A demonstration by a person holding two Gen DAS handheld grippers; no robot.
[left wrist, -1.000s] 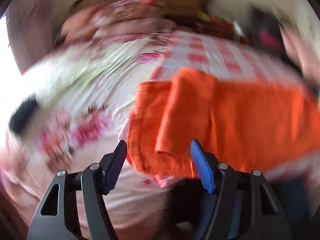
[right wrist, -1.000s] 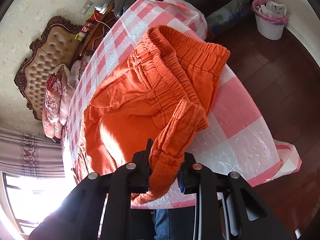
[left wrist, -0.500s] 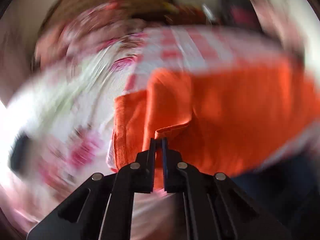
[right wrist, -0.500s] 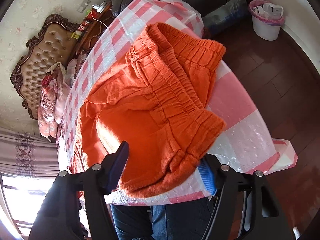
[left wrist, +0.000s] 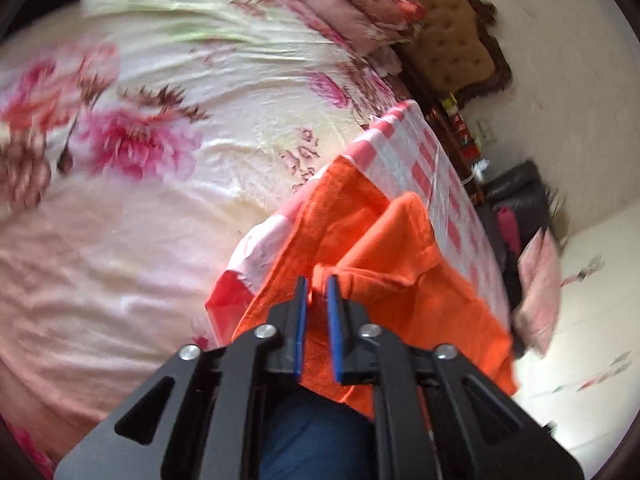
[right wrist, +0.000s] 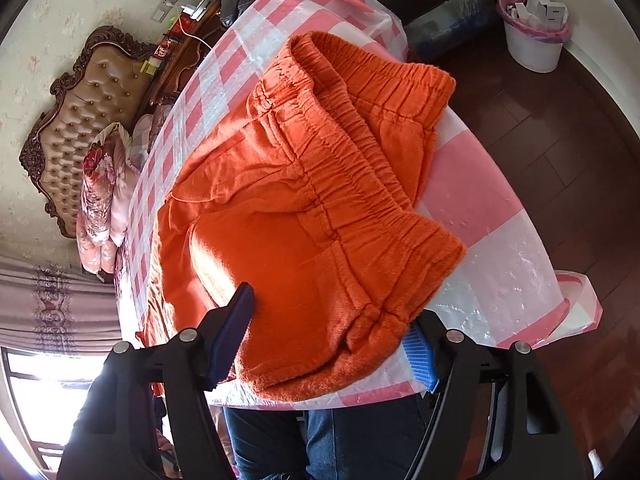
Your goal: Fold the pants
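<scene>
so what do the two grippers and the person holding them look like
Both the left gripper and the right gripper are matte black open-frame linkages with silver pivot bolts and blue ribbed pads. No cables or markings show. Below them the person wears blue jeans.

My inventory by colour: pants [right wrist: 304, 208], solid orange; tablecloth [right wrist: 480, 208], pink-and-white check; my grippers' pads [left wrist: 333, 320], blue on black frames; bedspread [left wrist: 160, 152], cream with pink flowers; headboard [right wrist: 84, 116], tan in dark brown; bin [right wrist: 532, 44], white.

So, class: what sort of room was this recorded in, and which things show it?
Most likely a home bedroom: a tufted headboard, a floral bedsheet and flowered pillows.
</scene>
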